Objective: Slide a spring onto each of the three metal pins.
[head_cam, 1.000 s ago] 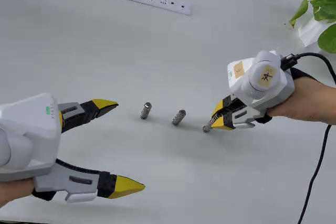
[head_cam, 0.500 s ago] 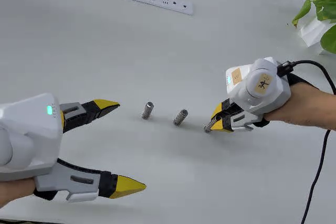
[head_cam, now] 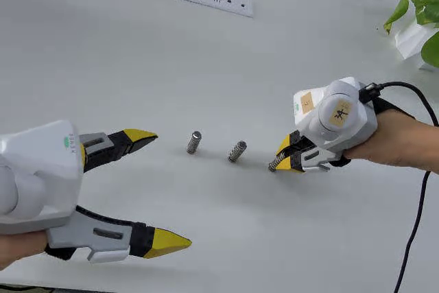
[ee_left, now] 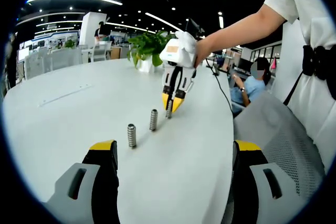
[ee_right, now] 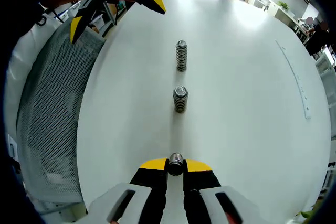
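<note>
1. Little shifts over the last second. Our right claw (head_cam: 285, 160) stays clamped on the third spring (head_cam: 276, 164), with its tip low at the tabletop (head_cam: 226, 66), and it has only rolled slightly.
2. In the right gripper view, the third spring's coils and a round metal top sit pinched between the yellow tips, in line with the other two springs.
3. The first spring (head_cam: 194, 142) and the second spring (head_cam: 237, 151) stand upright on their pins (ee_right: 181, 92), apart from each other and untouched.
4. Our left claw (head_cam: 171, 189) stays wide apart and empty, well off to the side.
5. We judge that the last spring is still being seated. Once the right claw releases it and it stands alone, the task looks done.
</note>
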`<act>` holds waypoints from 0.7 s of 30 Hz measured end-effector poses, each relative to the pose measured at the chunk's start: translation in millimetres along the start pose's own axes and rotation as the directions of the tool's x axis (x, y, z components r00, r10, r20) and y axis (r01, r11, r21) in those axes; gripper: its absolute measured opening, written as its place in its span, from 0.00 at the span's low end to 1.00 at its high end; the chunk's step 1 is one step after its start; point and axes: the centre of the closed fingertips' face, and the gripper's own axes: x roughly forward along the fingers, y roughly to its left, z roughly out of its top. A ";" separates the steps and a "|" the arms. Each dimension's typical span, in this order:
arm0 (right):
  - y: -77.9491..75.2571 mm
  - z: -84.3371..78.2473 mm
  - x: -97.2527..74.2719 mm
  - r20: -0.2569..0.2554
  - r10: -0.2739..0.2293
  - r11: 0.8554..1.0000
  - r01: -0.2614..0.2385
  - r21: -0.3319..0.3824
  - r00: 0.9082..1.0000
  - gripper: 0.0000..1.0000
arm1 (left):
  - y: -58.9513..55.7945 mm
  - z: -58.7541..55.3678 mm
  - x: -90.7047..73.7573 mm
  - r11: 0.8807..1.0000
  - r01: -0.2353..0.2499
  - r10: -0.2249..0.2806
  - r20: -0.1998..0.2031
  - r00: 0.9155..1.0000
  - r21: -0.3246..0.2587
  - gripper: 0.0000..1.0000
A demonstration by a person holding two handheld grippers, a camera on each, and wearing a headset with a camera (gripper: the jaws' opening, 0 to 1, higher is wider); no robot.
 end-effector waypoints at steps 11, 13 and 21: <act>0.0 0.0 0.9 0.003 0.000 1.000 0.000 0.007 1.000 0.08 | 0.3 0.3 -0.5 1.000 -0.001 0.001 -0.001 1.000 0.001 0.90; 0.7 0.4 1.1 0.003 0.001 1.000 -0.001 0.009 1.000 0.08 | 0.4 0.0 -0.9 1.000 -0.001 0.001 -0.003 1.000 0.002 0.89; 0.9 0.6 -1.9 0.013 -0.003 1.000 0.003 0.024 1.000 0.12 | -0.3 0.1 -1.9 1.000 -0.001 0.001 -0.008 1.000 0.005 0.89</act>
